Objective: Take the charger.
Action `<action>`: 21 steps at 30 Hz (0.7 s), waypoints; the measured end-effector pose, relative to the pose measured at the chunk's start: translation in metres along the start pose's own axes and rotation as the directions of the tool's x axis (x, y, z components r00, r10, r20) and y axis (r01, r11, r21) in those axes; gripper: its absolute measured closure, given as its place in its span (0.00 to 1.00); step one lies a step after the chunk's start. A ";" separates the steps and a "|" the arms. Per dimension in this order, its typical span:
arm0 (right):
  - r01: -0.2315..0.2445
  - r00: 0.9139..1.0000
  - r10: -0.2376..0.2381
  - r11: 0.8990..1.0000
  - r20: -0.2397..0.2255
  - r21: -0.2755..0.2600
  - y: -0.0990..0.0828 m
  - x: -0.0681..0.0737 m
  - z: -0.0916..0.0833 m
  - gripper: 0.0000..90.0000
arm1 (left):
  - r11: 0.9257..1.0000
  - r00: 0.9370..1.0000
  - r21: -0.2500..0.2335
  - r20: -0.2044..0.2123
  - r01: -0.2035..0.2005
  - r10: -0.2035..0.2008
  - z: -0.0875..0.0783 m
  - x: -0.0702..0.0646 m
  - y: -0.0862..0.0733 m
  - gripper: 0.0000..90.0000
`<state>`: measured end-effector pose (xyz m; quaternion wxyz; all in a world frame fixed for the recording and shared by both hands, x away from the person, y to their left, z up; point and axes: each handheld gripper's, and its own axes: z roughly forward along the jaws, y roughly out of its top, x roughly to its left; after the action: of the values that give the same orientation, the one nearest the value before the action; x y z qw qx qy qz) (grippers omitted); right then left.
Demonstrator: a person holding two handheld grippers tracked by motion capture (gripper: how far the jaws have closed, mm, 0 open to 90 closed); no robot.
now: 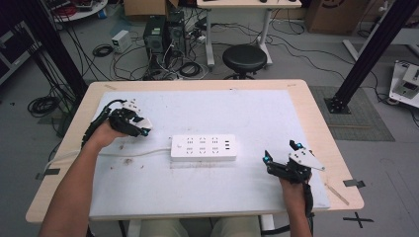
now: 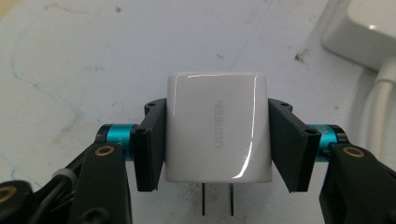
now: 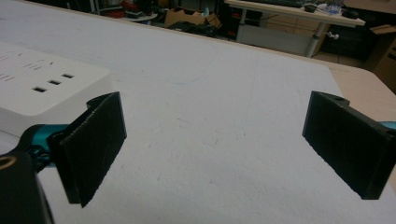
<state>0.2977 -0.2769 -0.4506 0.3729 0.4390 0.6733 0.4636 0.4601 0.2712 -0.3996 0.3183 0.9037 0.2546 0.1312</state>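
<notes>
A white UGREEN charger block [image 2: 217, 133] sits between the two black pads of my left gripper [image 2: 217, 144], which is shut on its sides; its two prongs point back toward the camera. In the high view the left gripper [image 1: 141, 127] is at the table's left, a short way left of the white power strip [image 1: 203, 147]. My right gripper [image 1: 279, 154] rests at the right of the white mat, jaws wide apart with nothing between them. In the right gripper view the power strip [image 3: 42, 88] lies to the left beyond the left pad [image 3: 93, 140].
The power strip's cable [image 1: 133, 154] runs left across the white mat [image 1: 222, 192] toward the table edge. Part of the strip and its cable [image 2: 380, 107] show at the right of the left gripper view. A black stool [image 1: 244, 58] stands behind the table.
</notes>
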 end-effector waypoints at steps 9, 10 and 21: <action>0.001 1.000 -0.001 1.000 -0.001 -0.003 0.000 0.000 0.000 0.07 | 0.992 1.000 -0.125 -0.015 -0.014 0.013 -0.023 -0.010 0.008 0.47; -0.002 1.000 0.002 1.000 -0.001 -0.003 0.000 0.000 0.000 0.07 | 0.989 1.000 -0.145 -0.015 -0.027 0.025 -0.026 -0.015 0.011 0.47; -0.005 1.000 0.005 1.000 -0.007 -0.009 -0.001 -0.001 -0.001 0.07 | 0.959 0.991 -0.249 -0.036 -0.136 0.131 -0.051 -0.058 0.023 0.47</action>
<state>0.2967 -0.2780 -0.4507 0.3717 0.4373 0.6712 0.4691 0.4000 0.2498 -0.3501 0.4180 0.8700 0.1775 0.1919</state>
